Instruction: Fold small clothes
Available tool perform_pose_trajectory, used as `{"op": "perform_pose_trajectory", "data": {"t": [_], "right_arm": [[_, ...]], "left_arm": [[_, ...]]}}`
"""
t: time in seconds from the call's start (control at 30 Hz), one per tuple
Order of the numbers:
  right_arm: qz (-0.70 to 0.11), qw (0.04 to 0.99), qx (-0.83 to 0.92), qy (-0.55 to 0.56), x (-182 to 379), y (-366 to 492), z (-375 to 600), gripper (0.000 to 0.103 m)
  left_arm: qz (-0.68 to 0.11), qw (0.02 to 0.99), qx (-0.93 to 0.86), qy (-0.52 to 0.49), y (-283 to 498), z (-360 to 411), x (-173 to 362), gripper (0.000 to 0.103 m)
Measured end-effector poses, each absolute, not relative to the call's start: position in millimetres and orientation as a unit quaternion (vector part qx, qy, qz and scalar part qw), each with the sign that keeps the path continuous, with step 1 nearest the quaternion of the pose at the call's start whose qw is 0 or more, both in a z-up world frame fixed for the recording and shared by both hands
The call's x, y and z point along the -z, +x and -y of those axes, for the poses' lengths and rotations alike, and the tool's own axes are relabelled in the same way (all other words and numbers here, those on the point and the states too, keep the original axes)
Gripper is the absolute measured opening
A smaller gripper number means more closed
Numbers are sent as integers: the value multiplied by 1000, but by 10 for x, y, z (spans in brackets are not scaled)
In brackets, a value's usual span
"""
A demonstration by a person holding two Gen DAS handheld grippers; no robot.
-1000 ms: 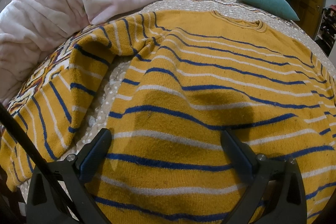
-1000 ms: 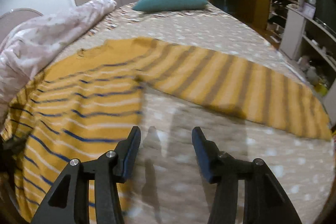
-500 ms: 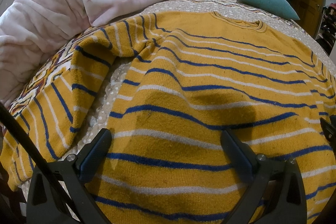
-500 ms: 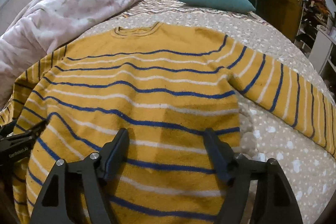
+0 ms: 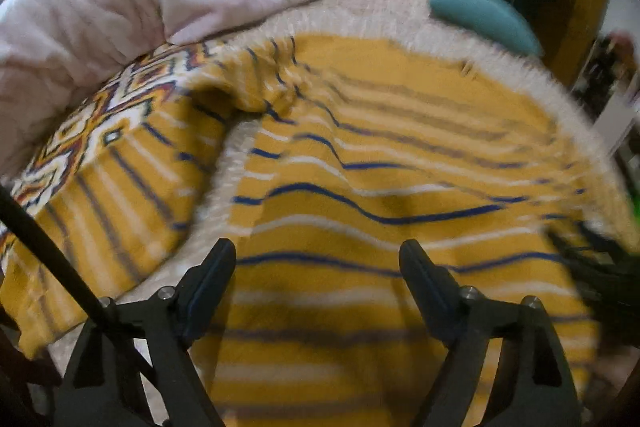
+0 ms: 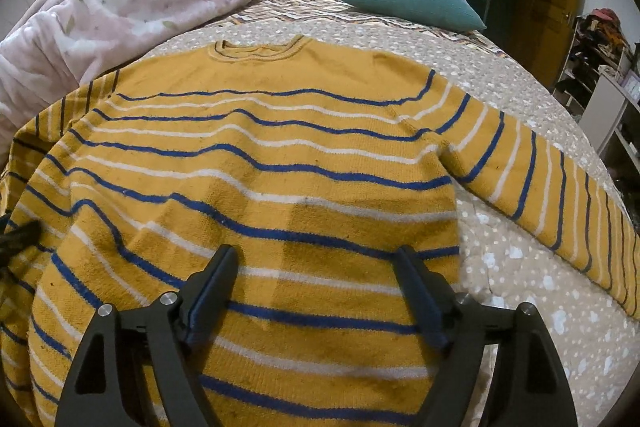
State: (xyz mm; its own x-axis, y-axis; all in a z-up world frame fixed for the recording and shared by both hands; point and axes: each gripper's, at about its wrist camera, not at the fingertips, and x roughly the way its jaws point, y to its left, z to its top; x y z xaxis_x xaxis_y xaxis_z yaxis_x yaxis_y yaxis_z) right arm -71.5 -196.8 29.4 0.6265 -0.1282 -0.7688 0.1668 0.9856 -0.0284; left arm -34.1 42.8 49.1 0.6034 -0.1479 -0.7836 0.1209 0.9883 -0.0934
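At the near edge of the bed, the right gripper (image 6: 314,287) is hanging with its 2 fingers spread wide and nothing between them, over the lower body of the yellow sweater (image 6: 256,163); the left gripper (image 5: 318,281) is likewise gaping, holding nothing, over the same hem area nearer the left side, its view smeared by blur; the sweater, striped in blue and white, is lying spread front-up on the spotted beige bedspread (image 6: 520,267), collar pointing away; its right sleeve (image 6: 560,187) is stretching out flat across the cover, while the left sleeve (image 5: 120,195) is draping off the bed's side; beyond, a pink quilt (image 6: 120,15) is heaped at the left, and a teal pillow (image 6: 408,1) is resting at the far end.
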Motion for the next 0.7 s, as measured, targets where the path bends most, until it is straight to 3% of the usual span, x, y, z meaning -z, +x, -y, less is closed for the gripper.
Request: {"op": "perform_pose_trajectory", "data": {"t": [0.2, 0.3, 0.43, 0.47, 0.5, 0.53, 0.57, 0.6, 0.67, 0.7], "right_arm": [[-424, 902, 82, 24, -300, -706, 1961, 84], [-424, 902, 82, 24, -299, -705, 1964, 84], [-424, 902, 82, 23, -297, -703, 1966, 84], [-424, 902, 82, 23, -297, -704, 1966, 84], [-424, 902, 82, 23, -297, -704, 1965, 84], [-424, 902, 82, 23, -298, -704, 1965, 84], [-424, 902, 82, 23, -298, -704, 1965, 84], [-425, 901, 82, 23, -298, -703, 1965, 84], [-425, 901, 83, 22, -296, -700, 1961, 85], [-425, 901, 83, 22, -295, -700, 1961, 85]], "left_arm": [[-376, 925, -41, -23, -636, -1635, -751, 92], [-430, 894, -125, -25, -506, -2288, -653, 92], [-446, 878, -123, -122, -578, -2901, -353, 92], [-460, 871, -102, -143, -573, -2958, -268, 88], [-468, 866, -91, -151, -569, -2964, -225, 71], [-473, 863, -90, -155, -558, -2962, -179, 63], [-472, 865, -98, -142, -576, -2918, -210, 48], [-467, 868, -96, -137, -581, -2910, -250, 26], [-461, 870, -87, -151, -525, -2971, -358, 10], [-453, 873, -97, -153, -508, -3036, -426, 10]]}}
